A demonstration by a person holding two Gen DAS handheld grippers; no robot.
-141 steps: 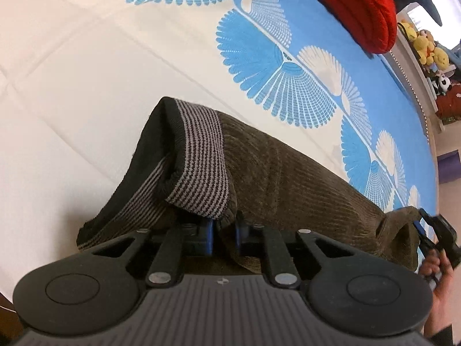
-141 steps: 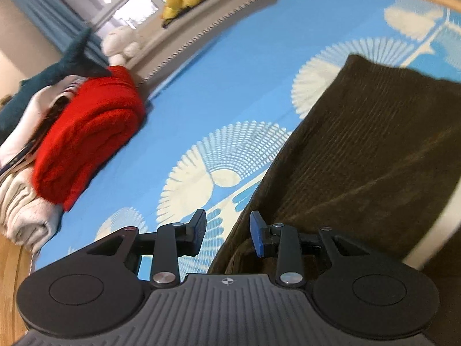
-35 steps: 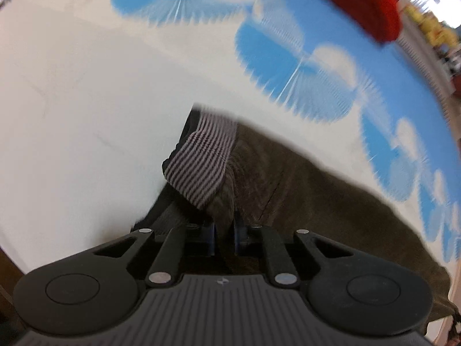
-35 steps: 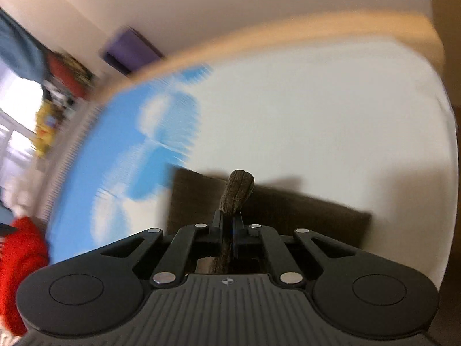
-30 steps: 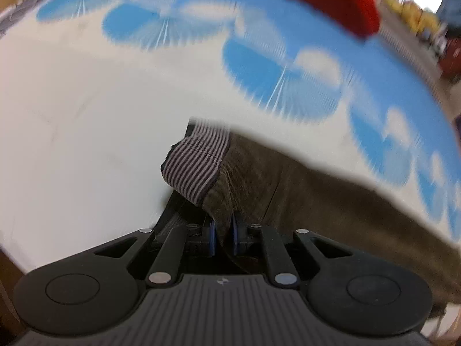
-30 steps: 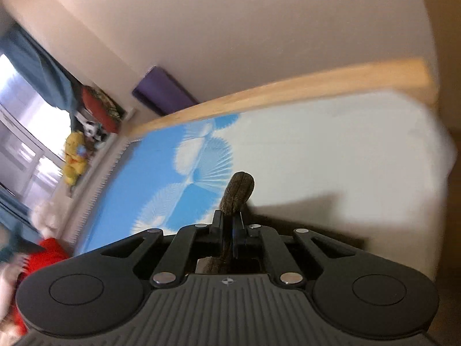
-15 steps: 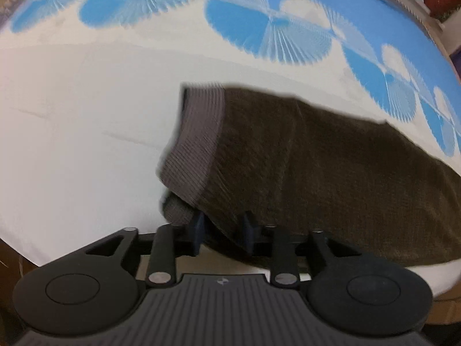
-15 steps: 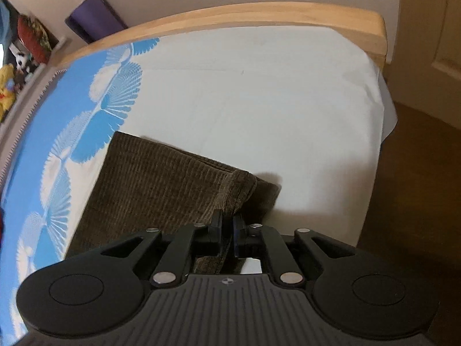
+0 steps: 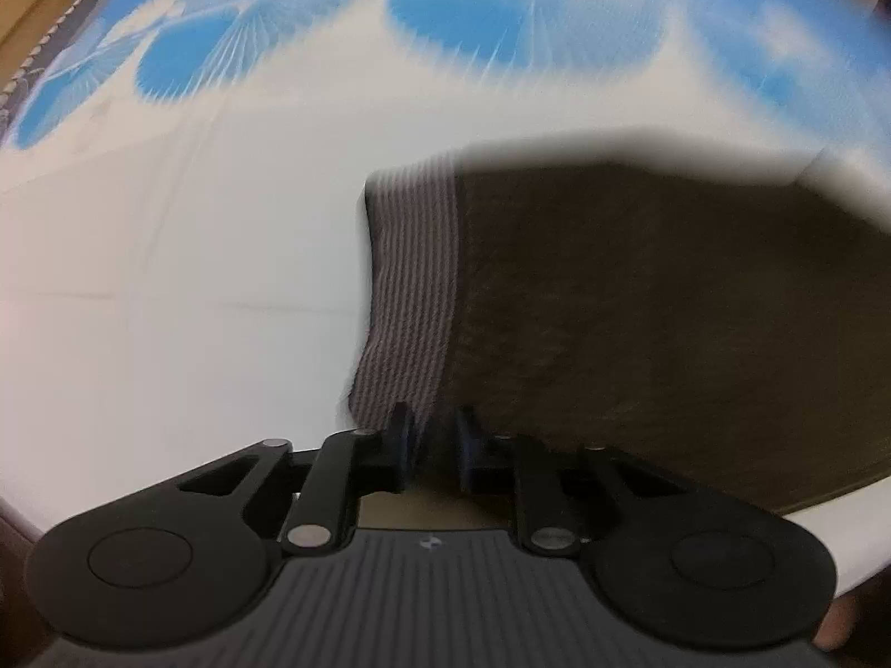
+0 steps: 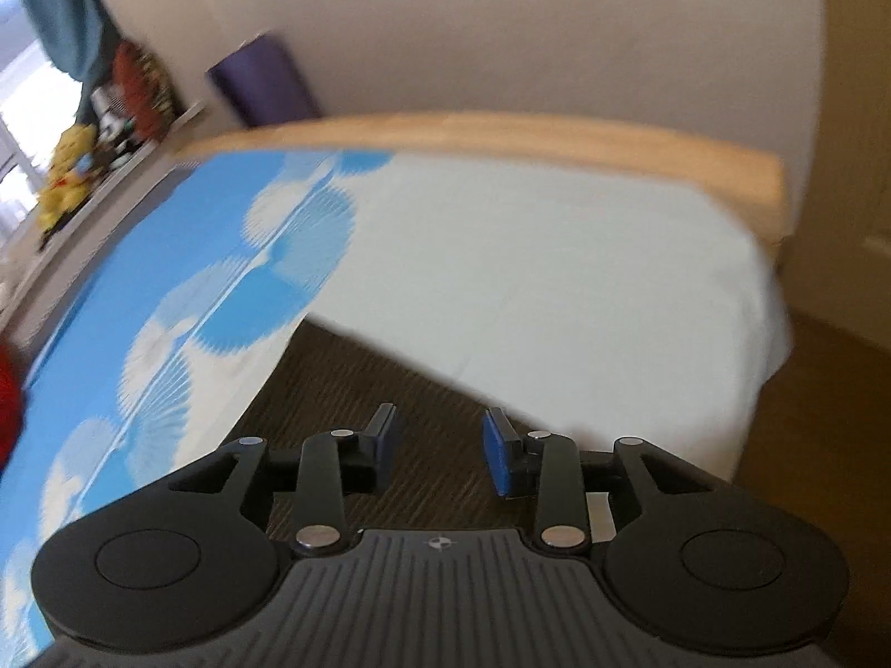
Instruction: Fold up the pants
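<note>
lying flat by the bed [image 10: 557, 278] edge, the pants [image 9: 640, 306] look folded once, left gripper [image 9: 431, 437] part open around the waistband [image 9: 412, 300], right gripper [image 10: 440, 445] wide open and empty, so more folds may be left.

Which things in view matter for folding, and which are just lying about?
For the job:
brown pants
striped waistband
left hand-held gripper
right hand-held gripper
bed sheet

Lying about:
yellow plush toy
purple roll
</note>
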